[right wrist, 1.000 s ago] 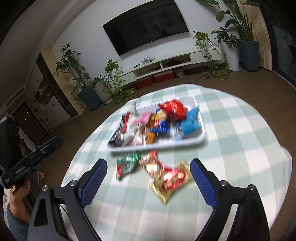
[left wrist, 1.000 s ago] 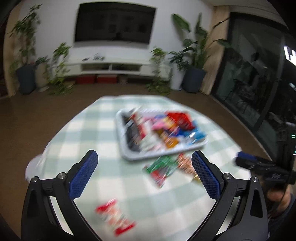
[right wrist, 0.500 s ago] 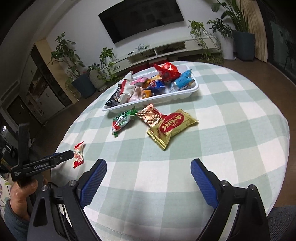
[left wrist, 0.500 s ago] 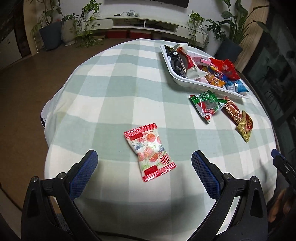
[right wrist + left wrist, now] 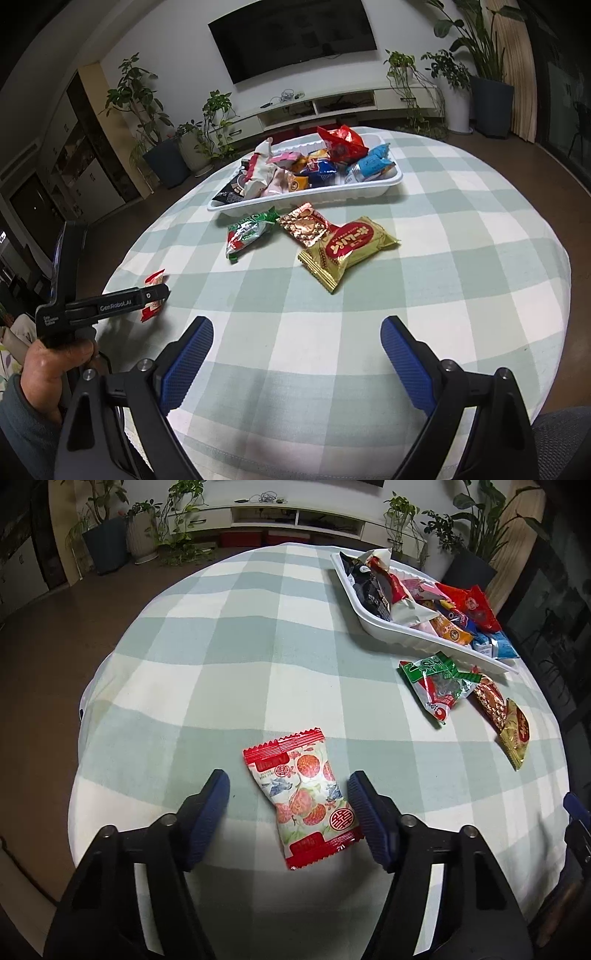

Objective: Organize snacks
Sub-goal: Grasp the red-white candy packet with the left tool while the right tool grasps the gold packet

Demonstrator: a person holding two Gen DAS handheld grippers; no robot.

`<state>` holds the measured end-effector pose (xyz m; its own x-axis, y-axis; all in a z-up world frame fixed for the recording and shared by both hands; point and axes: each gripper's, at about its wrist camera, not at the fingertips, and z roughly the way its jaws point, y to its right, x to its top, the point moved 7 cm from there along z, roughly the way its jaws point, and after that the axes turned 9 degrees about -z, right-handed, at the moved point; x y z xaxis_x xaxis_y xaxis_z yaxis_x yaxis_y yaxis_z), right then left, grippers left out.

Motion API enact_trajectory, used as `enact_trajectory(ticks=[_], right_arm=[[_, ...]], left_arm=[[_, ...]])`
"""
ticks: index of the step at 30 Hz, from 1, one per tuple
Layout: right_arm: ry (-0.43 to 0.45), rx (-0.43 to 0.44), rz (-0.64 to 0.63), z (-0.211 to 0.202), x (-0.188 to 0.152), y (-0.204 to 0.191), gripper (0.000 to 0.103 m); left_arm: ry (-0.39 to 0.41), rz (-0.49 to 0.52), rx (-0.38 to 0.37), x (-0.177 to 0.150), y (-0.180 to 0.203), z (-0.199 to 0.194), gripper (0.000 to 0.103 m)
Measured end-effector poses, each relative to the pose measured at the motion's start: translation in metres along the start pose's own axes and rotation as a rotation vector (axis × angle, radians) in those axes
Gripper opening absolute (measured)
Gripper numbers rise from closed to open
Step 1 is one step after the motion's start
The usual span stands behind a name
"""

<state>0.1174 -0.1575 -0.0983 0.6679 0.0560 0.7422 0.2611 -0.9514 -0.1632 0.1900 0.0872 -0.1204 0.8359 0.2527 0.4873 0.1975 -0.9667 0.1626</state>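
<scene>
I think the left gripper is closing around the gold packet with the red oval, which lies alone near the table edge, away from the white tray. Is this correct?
Not quite. The packet between the fingers of the left gripper is the red and white fruit-print packet, not the gold one. The left wrist view shows it; the gold packet lies near the white tray. The rest holds: the jaws are closing and this packet lies alone near the table edge.

The left gripper [image 5: 288, 805] points steeply downward, its two blue-padded fingers [image 5: 210, 805] closing with a packet lying between them, the pad at 3 o'clock just beside the packet and the pad at 9 o'clock clear of it. A bare left hand [image 5: 55, 365] in a grey-green sleeve grips its handle. The right gripper [image 5: 297, 354] tilts downward, fingers spread wide with nothing between them.
</scene>
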Motion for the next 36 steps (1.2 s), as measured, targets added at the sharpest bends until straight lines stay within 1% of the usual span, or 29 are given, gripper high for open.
enact_trajectory(ticks=[1, 4, 6, 9, 11, 12, 14, 19, 22, 24, 25, 27, 28, 30, 32, 36], right_arm=[[0.002, 0.000, -0.002, 0.000, 0.000, 0.000, 0.094], [0.000, -0.003, -0.007, 0.000, 0.000, -0.001, 0.094], [0.001, -0.008, -0.012, -0.001, 0.000, -0.001, 0.094], [0.006, -0.015, -0.025, -0.003, 0.001, -0.003, 0.094], [0.009, -0.018, -0.032, -0.004, 0.001, -0.004, 0.094], [0.008, -0.018, -0.033, -0.003, 0.001, -0.004, 0.094], [0.006, -0.017, -0.032, -0.004, 0.001, -0.004, 0.093], [0.003, -0.019, -0.030, -0.005, 0.001, -0.003, 0.092], [-0.007, -0.025, -0.024, -0.002, 0.000, 0.000, 0.092], [-0.030, -0.039, -0.027, 0.002, 0.001, 0.004, 0.091], [-0.042, -0.042, -0.025, 0.004, 0.002, 0.007, 0.091], [-0.077, -0.041, -0.007, 0.012, 0.004, 0.015, 0.091], [-0.094, -0.037, 0.010, 0.016, 0.006, 0.019, 0.089], [-0.124, -0.005, 0.081, 0.026, 0.013, 0.031, 0.088], [-0.156, 0.008, 0.141, 0.037, 0.020, 0.042, 0.088], [-0.229, -0.003, 0.215, 0.070, 0.037, 0.059, 0.082]], left_arm=[[-0.001, 0.010, 0.003, 0.000, 0.001, 0.000, 0.062], [-0.001, 0.057, 0.012, -0.002, 0.007, 0.000, 0.056], [0.000, 0.078, 0.020, -0.003, 0.009, 0.001, 0.053], [-0.004, 0.123, 0.021, -0.004, 0.016, 0.001, 0.045], [-0.008, 0.140, 0.009, -0.006, 0.019, 0.000, 0.035], [-0.012, 0.147, 0.002, -0.006, 0.022, 0.000, 0.032], [-0.014, 0.151, -0.001, -0.007, 0.022, -0.001, 0.032], [-0.030, 0.158, -0.044, -0.014, 0.025, -0.006, 0.031], [-0.040, 0.161, -0.105, -0.021, 0.032, -0.011, 0.031], [-0.046, 0.168, -0.148, -0.027, 0.040, -0.015, 0.031], [-0.051, 0.175, -0.183, -0.031, 0.047, -0.018, 0.030], [-0.058, 0.189, -0.218, -0.039, 0.059, -0.022, 0.030], [-0.058, 0.195, -0.231, -0.043, 0.065, -0.024, 0.030], [-0.056, 0.210, -0.252, -0.049, 0.076, -0.028, 0.030], [-0.055, 0.221, -0.269, -0.054, 0.085, -0.030, 0.031], [-0.056, 0.223, -0.292, -0.056, 0.089, -0.032, 0.031]])
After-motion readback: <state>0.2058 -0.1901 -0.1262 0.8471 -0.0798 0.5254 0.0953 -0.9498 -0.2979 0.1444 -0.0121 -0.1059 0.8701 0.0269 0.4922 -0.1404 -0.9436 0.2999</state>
